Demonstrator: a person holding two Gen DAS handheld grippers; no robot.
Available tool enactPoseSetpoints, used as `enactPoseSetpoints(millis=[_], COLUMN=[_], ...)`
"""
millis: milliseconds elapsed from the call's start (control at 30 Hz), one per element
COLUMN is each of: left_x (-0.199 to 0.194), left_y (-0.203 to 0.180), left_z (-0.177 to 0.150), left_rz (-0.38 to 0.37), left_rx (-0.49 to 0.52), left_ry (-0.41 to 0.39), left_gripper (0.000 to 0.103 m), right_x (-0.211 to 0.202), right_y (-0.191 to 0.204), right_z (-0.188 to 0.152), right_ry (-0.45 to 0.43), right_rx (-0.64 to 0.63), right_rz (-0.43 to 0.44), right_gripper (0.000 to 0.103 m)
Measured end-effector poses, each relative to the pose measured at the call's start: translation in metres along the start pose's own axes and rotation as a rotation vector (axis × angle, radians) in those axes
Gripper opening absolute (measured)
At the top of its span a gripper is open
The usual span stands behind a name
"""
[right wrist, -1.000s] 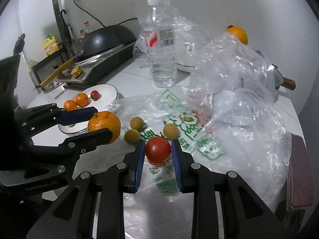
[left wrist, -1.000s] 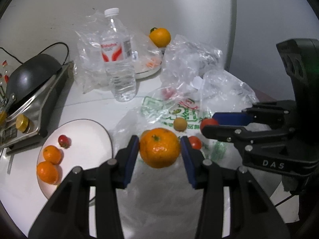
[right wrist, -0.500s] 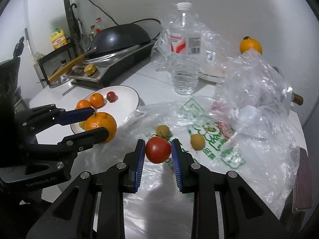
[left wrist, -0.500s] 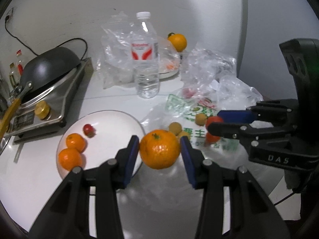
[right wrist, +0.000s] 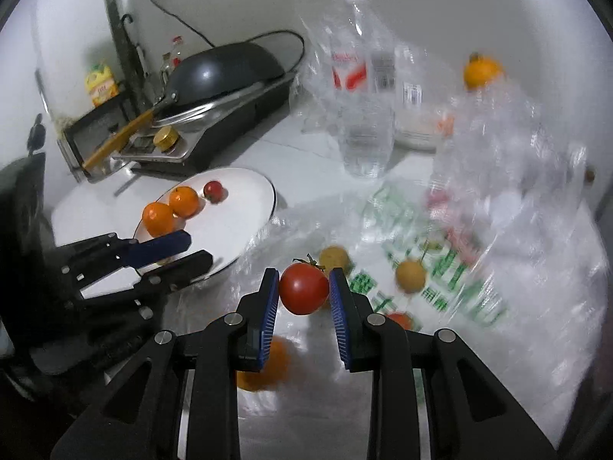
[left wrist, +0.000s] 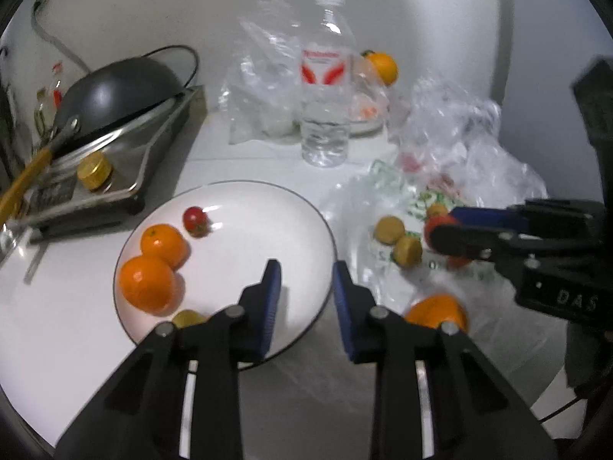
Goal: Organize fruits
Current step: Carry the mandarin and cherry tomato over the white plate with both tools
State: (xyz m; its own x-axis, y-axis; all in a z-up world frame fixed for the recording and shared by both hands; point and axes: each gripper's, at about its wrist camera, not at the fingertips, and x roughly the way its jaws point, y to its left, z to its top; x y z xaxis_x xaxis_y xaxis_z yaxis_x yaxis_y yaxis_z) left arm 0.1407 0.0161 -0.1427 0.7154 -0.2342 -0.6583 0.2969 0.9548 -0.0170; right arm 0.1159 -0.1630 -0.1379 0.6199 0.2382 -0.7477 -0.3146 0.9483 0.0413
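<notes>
White surface, cluttered: plate left, plastic bag right. Left claw released, nothing between its pads, hanging over the plate rim. Loose orange lies off the plate on the bag, blurred, so it may roll off the edge. Right claw clenched on a tomato; squeezing harder could bruise it.
</notes>
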Motion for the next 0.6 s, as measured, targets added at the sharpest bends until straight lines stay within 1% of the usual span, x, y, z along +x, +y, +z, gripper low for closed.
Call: enactPoseSetpoints(millis=[33, 133, 233, 367, 433, 533, 600], left_x=[0.0, -0.003, -0.007, -0.014, -0.014, -0.012, -0.015], left_y=[-0.002, -0.006, -0.013, -0.04, -0.05, -0.064, -0.075], left_z=[0.001, 0.01, 0.016, 0.015, 0.014, 0.009, 0.004], left_rz=[-0.001, 0.021, 0.002, -0.076, -0.095, -0.129, -0.141], left_rx=[0.01, 0.046, 0.048, 0.097, 0.11, 0.115, 0.135], left_ry=[0.003, -0.023, -0.026, -0.026, -0.015, 0.029, 0.041], left_gripper=[0.028, 0.028, 0.028, 0.029, 0.03, 0.034, 0.036], right_x=[0.003, 0.007, 0.001, -0.014, -0.022, -0.036, -0.046], right_y=[-0.002, -0.012, -0.022, -0.037, -0.044, -0.053, -0.059], right_z=[-0.001, 0.0, 0.001, -0.002, -0.006, -0.012, -0.017], right_ry=[0.008, 0.02, 0.015, -0.013, -0.025, -0.045, -0.065], right_rx=[-0.005, -0.007, 0.001, 0.019, 0.03, 0.04, 0.046], right_rz=[-0.004, -0.014, -0.027, -0.056, -0.071, -0.086, -0.091], right_gripper=[0.029, 0.029, 0.029, 0.029, 0.029, 0.029, 0.029])
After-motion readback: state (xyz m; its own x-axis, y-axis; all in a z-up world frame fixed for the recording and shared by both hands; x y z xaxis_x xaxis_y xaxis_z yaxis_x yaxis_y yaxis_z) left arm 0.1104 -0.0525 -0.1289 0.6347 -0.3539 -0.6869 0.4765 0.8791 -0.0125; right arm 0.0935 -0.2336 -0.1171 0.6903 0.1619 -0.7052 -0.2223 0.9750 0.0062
